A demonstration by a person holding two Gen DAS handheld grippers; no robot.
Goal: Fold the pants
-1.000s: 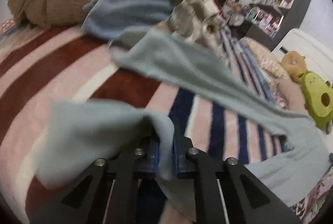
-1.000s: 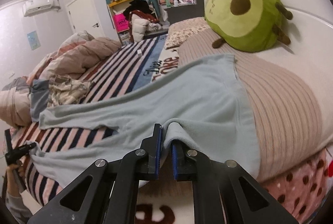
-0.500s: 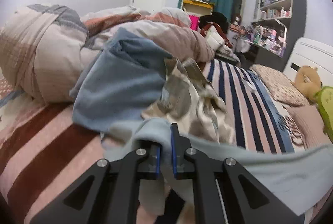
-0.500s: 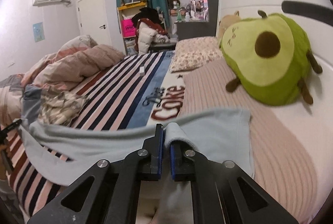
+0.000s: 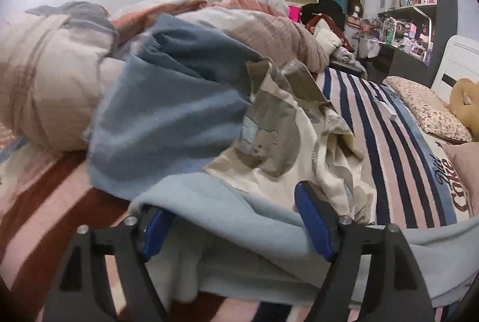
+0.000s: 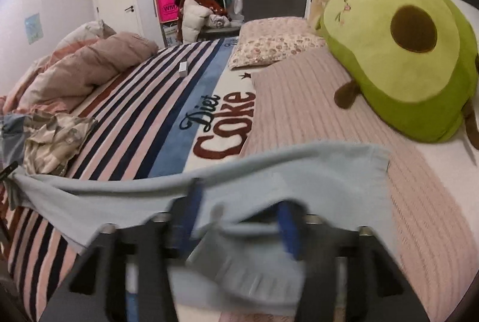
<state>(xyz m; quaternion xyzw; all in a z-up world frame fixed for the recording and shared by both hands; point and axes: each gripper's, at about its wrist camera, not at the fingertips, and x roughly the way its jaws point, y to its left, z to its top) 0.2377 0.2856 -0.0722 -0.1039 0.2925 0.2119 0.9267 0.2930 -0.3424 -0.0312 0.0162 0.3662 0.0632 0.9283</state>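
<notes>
On the striped bed blanket [image 6: 143, 124] we see the light blue pants [image 6: 269, 175] stretched out as a long band, one end by the ribbed pink cover [image 6: 302, 112] near the headboard, the other reaching toward the heap of clothes at the far left. Our right gripper [image 6: 239, 220] sits at the nearer edge of that band; its jaws are opening, blurred in the frame, with a fold of the pants draped between the blue pads and no longer pinched. Our left gripper [image 5: 233, 229] is at the other end of the pants [image 5: 239, 220]; its jaws are opening too and stand wide apart, the cloth lying loose across the gap and over the left pad, pressed by neither.

Just behind the pants in the left wrist view lie a beige bear-print garment [image 5: 287, 142] and a darker blue garment [image 5: 173, 118], both resting against a rolled striped duvet [image 5: 54, 82]. In the right wrist view a green avocado plush [image 6: 398, 58] leans on the headboard beside a floral pillow [image 6: 275, 43], well apart from the pants. A small white box [image 6: 183, 69] rests on the blanket's stripes.
</notes>
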